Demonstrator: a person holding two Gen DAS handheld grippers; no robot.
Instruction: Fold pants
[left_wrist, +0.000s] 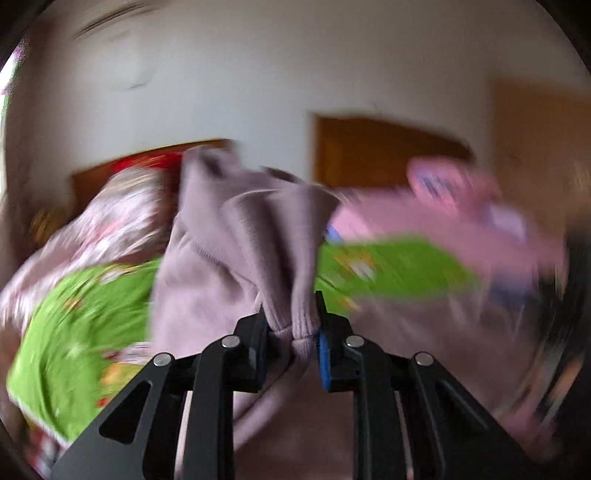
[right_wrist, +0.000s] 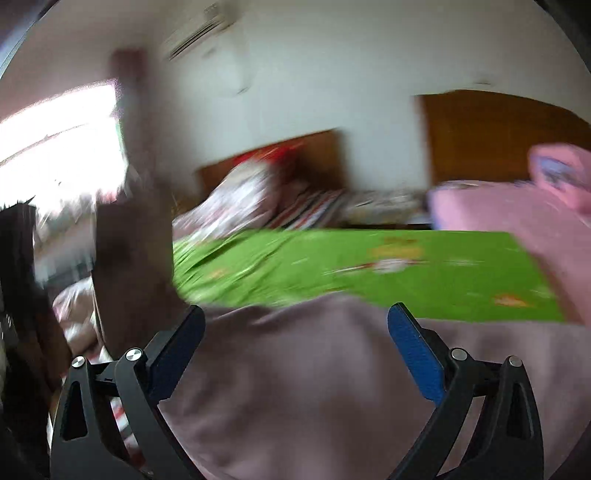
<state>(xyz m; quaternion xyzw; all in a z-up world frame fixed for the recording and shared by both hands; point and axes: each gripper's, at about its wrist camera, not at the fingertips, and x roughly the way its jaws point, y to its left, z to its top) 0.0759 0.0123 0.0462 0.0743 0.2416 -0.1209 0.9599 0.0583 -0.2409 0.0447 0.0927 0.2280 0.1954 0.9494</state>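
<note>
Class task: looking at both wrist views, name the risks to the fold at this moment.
1. The left gripper pinches only a bunched edge of the mauve pants; it may slip out.
2. The right gripper is open and empty, so the hanging cloth could twist.
3. The patterned green sheet beneath could get caught up.

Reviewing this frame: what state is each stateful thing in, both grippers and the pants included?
Left gripper: shut on the pants, its fingers pinching a bunched ribbed edge.
Right gripper: open wide, nothing between its fingers.
Pants: mauve, bunched and lifted at the gripped edge, not yet folded.
Green sheet: spread on the bed, wrinkled.
</note>
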